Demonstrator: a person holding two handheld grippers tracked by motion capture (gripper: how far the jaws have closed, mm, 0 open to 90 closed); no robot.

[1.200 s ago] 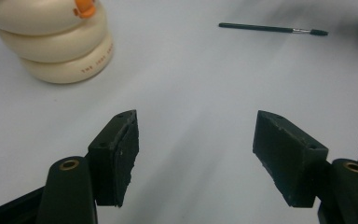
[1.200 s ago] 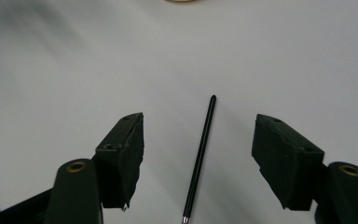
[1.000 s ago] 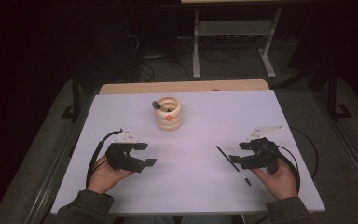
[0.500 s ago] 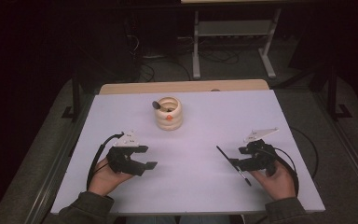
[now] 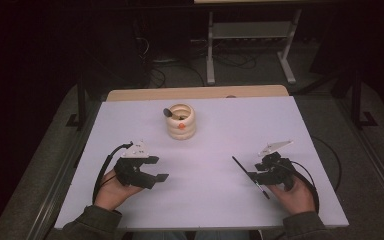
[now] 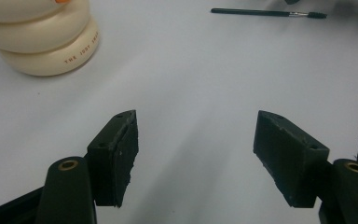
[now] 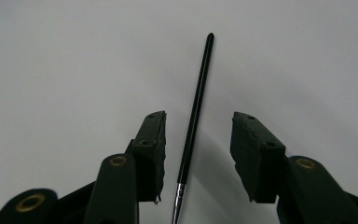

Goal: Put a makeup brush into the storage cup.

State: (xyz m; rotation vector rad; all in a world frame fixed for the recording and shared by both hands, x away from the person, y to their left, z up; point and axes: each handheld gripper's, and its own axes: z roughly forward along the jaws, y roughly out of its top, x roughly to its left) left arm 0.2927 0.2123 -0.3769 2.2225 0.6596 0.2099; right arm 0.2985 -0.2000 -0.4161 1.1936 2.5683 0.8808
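A thin black paintbrush (image 5: 247, 175) lies flat on the white table (image 5: 210, 150) at the front right. My right gripper (image 5: 256, 178) straddles it. In the right gripper view the paintbrush handle (image 7: 196, 93) runs between the two pads, nearer the left one, and touches neither. The right gripper (image 7: 199, 119) has just been closing its jaws around the brush and is still open. My left gripper (image 5: 159, 168) rests at the front left, open with nothing between its fingers. In the left gripper view the left gripper (image 6: 196, 121) faces bare table.
A cream ringed holder (image 5: 182, 122) with an orange dot stands at the table's middle back, with a dark-headed tool (image 5: 169, 113) sticking out of it. The holder (image 6: 42, 42) and the far paintbrush (image 6: 265, 13) show in the left gripper view. Dark floor and a metal stand (image 5: 250, 45) lie beyond.
The right gripper's jaws have drawn closer together around the paintbrush. The left hand and its gripper have kept still.
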